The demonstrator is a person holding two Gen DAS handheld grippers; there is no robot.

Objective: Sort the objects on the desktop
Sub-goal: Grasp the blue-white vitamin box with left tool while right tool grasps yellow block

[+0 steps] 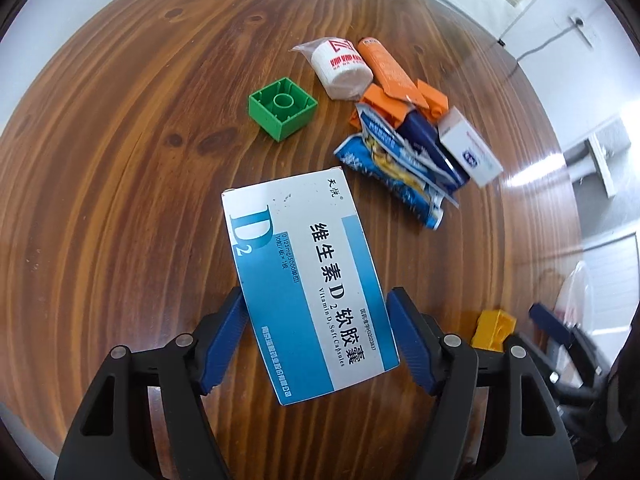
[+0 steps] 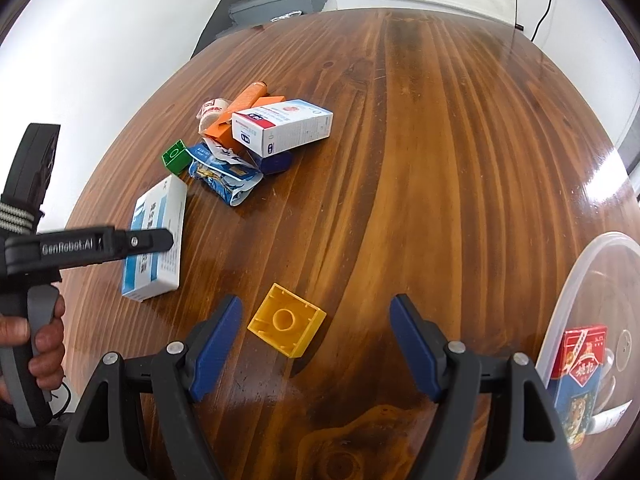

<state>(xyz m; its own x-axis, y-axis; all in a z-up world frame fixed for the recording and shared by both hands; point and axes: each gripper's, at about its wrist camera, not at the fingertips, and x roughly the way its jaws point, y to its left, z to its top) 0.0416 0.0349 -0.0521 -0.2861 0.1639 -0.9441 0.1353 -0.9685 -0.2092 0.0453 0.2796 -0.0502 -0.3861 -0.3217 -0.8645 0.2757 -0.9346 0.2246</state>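
Left wrist view: the vitamin D box (image 1: 308,280) lies flat on the table (image 1: 120,160), running from centre toward 6 o'clock, between the left gripper's (image 1: 316,340) fingers, which stand wide along its long sides. The left pad looks at or very near the box edge; the right stands clear. It is a white and blue carton with bold black lettering, probably light, stiff but crushable, with slick card faces. Best taken across the narrow width, near the middle. In the right wrist view the right gripper (image 2: 316,344) is spread wide and empty, with the yellow block (image 2: 287,326) just ahead between its fingers.
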